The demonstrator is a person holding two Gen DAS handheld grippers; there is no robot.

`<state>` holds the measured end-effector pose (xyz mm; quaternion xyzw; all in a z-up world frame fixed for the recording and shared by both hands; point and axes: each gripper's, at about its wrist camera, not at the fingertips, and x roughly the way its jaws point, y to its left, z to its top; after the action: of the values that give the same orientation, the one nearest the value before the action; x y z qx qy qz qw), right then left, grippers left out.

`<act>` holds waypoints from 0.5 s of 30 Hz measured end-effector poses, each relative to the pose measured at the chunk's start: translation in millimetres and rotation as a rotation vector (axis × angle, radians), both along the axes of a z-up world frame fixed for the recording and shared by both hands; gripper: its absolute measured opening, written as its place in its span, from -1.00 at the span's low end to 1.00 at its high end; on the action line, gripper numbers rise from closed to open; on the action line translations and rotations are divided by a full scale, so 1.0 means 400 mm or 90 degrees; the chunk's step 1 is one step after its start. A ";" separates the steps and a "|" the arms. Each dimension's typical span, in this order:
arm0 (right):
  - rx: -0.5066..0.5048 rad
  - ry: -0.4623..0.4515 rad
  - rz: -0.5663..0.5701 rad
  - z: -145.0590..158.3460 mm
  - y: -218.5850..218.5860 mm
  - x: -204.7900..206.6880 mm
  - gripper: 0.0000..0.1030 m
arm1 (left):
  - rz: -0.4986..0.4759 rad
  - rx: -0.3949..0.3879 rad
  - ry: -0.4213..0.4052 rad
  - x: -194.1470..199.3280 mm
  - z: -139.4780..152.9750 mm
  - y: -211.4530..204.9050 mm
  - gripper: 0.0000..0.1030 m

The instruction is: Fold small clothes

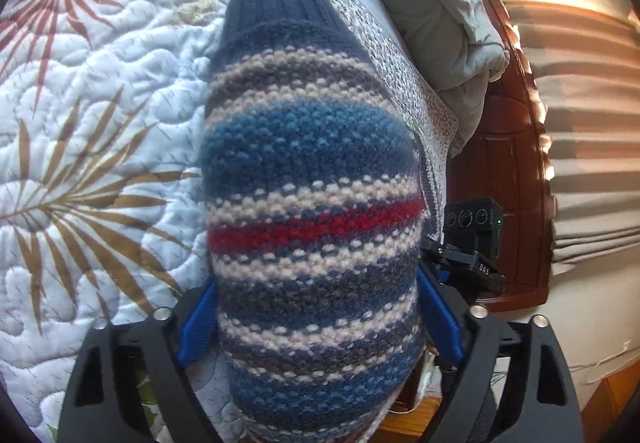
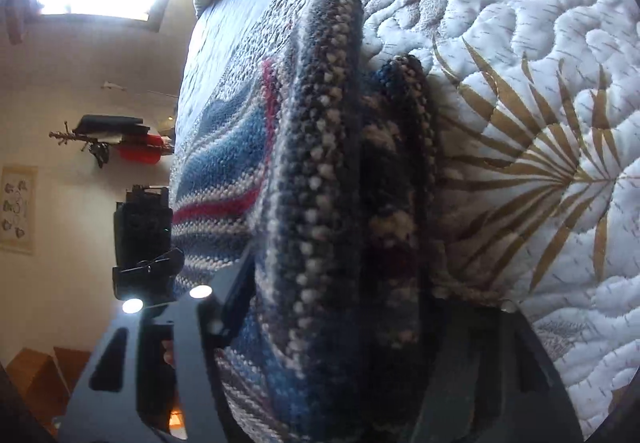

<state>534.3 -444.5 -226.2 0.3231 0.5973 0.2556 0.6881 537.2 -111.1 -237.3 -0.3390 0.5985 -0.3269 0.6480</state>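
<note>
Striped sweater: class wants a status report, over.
Left tool shut on striped sweater. Right tool shut on its bunched folds. Sweater held over quilt. Nothing in the way.

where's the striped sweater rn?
Striped knit sweater fills the centre of both wrist views, pinched between the left gripper and the right gripper, over the palm-print quilt.

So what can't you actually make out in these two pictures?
- Left wrist view: the striped knitted wool garment fills the gap, hiding the left gripper fingertips.
- Right wrist view: bunched knit folds cover the right gripper fingers; grip unclear.
- The garment's overall shape: cut off at both bottom edges.
- Small framed wall picture: too small.
</note>
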 end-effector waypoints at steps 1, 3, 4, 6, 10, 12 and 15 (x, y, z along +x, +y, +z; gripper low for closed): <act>-0.002 -0.005 -0.002 0.003 0.000 -0.002 -0.04 | 0.004 0.008 0.002 0.001 0.008 -0.008 0.58; -0.015 -0.018 -0.003 0.011 0.010 -0.003 -0.10 | 0.002 0.026 -0.009 -0.002 0.023 -0.013 0.50; -0.023 -0.024 -0.004 0.016 0.016 -0.003 -0.13 | 0.000 0.033 -0.014 -0.001 0.031 -0.016 0.46; -0.036 -0.033 -0.006 0.031 0.026 -0.007 -0.18 | 0.001 0.046 -0.019 0.001 0.043 -0.017 0.40; -0.060 -0.052 -0.013 0.067 0.045 -0.015 -0.23 | 0.003 0.064 -0.032 -0.001 0.077 -0.022 0.34; -0.066 -0.060 -0.012 0.088 0.060 -0.023 -0.25 | 0.005 0.065 -0.040 -0.007 0.097 -0.010 0.32; -0.072 -0.071 -0.003 0.125 0.117 -0.034 -0.26 | 0.008 0.067 -0.049 -0.022 0.127 0.021 0.31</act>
<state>520.9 -397.7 -176.0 0.2702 0.5710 0.2375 0.7379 528.3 -102.7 -186.3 -0.2955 0.5875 -0.3039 0.6893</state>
